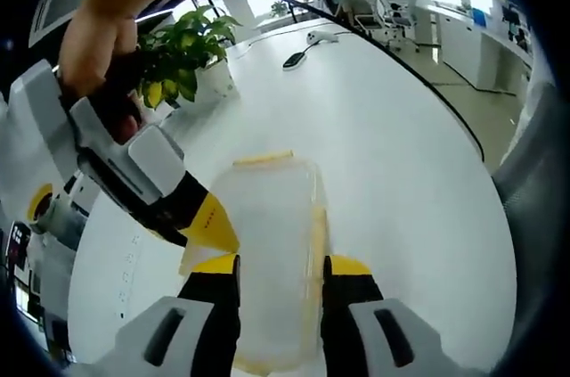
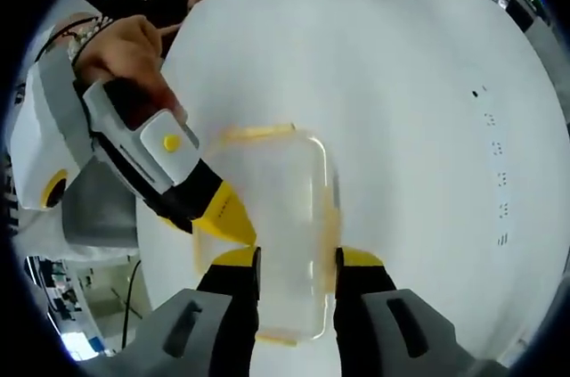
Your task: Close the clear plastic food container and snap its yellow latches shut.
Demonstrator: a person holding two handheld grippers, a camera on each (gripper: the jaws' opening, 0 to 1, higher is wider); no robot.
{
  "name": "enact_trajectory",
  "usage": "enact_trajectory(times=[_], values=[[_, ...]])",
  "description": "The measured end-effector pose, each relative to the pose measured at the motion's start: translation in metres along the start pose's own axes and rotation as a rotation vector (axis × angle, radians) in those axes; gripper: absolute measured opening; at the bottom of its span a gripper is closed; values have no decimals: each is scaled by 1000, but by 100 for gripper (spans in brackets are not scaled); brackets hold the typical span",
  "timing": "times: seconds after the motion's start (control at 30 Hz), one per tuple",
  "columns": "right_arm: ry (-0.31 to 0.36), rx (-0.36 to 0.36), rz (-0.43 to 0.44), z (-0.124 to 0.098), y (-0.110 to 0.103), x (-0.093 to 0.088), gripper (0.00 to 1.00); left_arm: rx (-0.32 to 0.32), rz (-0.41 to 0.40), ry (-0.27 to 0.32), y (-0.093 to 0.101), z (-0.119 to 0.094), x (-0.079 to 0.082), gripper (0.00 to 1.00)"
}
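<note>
A white table (image 1: pixel 401 154) carries the clear container (image 1: pixel 267 243) with lid on, lying between both grippers. The left gripper (image 1: pixel 281 272) straddles its near end, jaws apart; the right gripper (image 2: pixel 297 263) likewise, jaws spread. A potted plant (image 1: pixel 183 52) stands far left. Yellow latches (image 2: pixel 256 132) edge the container

Bright, even daylight; glare whitens table (image 1: pixel 392 154); edges bend.
</note>
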State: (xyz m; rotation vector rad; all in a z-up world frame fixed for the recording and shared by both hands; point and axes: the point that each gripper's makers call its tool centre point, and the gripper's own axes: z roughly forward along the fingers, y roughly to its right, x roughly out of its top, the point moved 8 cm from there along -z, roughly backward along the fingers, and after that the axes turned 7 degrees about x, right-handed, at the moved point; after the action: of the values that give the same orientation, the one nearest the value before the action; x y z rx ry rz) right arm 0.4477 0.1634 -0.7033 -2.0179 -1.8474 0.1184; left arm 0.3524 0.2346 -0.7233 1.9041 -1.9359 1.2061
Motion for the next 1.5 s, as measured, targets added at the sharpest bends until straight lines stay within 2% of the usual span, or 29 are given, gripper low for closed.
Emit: enact_trajectory(times=[0.17, 0.37, 0.43, 0.5, 0.57, 0.67, 0.7, 0.73, 0.8, 0.97, 1.07, 1.2, 1.33, 1.4, 1.5], values=[[-5, -4, -19, 0, -3, -2, 29, 2, 9, 8, -3, 2, 0, 29], [-25, -48, -87, 0, -6, 1, 30, -1, 21, 20, -6, 5, 3, 31], [-26, -66, -78, 0, -9, 2, 30, -2, 21, 20, -5, 5, 5, 31], [-25, -102, -52, -2, -10, 2, 30, -8, -47, -9, -6, 1, 8, 31], [-25, -132, -71, -3, -15, 1, 29, 4, -41, 13, -11, -4, 9, 34], [8, -158, -67, -10, -20, -1, 38, 15, -43, 10, -18, -10, 7, 38], [48, -172, -58, -13, -21, 0, 40, 15, -50, 6, -18, -11, 6, 39], [84, -179, -64, -15, -23, 1, 42, 16, -53, 0, -19, -13, 4, 40], [113, -176, -59, -19, -29, -2, 41, 22, -63, -8, -21, -17, 3, 42], [127, -192, -83, -18, -43, -9, 41, 34, -47, -21, -26, -26, 1, 40], [137, -186, -80, -15, -50, -13, 44, 36, -96, -17, -34, -31, 0, 41], [143, -207, -82, -16, -53, -20, 45, 20, -125, -16, -42, -35, 0, 46], [164, -232, -90, -18, -58, -23, 52, 21, -142, 10, -49, -40, 3, 52], [172, -238, -92, -18, -62, -25, 53, -5, -139, 24, -49, -40, 4, 58], [171, -246, -93, -17, -65, -31, 55, -24, -117, 29, -49, -38, 4, 62]])
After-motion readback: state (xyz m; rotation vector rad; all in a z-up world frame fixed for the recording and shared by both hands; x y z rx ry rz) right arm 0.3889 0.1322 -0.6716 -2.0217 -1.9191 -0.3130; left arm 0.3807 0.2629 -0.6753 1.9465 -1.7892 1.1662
